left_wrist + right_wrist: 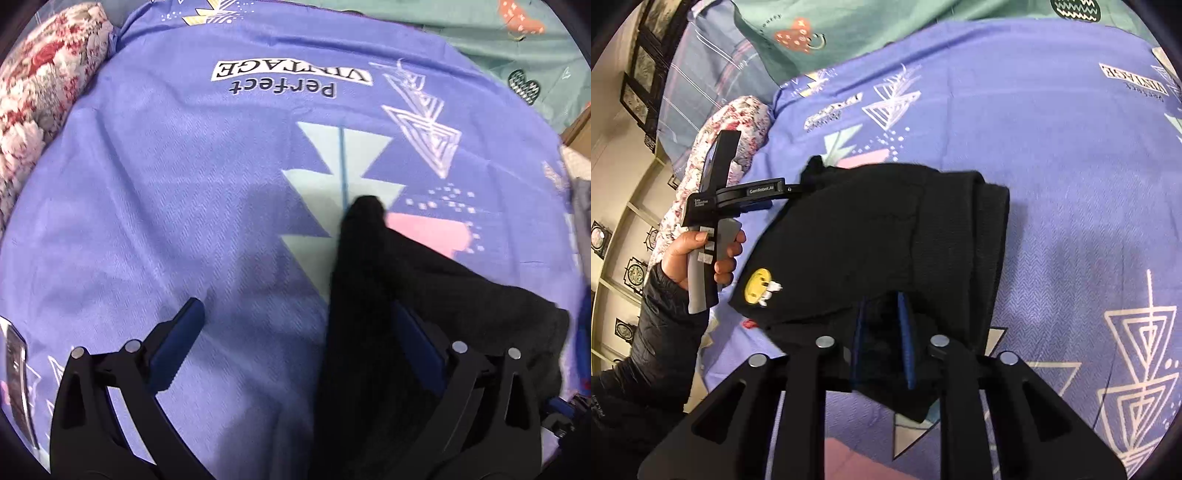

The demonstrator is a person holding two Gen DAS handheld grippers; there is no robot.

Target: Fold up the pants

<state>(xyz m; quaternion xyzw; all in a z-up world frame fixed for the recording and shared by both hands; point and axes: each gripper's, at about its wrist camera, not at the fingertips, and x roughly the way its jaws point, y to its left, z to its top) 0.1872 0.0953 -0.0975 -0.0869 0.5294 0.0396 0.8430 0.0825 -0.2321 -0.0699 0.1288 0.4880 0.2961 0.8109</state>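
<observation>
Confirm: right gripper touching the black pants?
Touching. Right wrist view: the right gripper has its blue finger pads closed on a fold of the black pants, fabric bunched between them.

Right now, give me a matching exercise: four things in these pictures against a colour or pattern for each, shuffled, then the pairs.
Things:
1. pants
2. bedsheet
3. badge on the pants
4. rolled blanket

Colours or patterns:
A. red and white flowers
B. black
C. yellow
D. purple-blue with printed triangles

Pairs: 1-B, 2-D, 3-C, 4-A
</observation>
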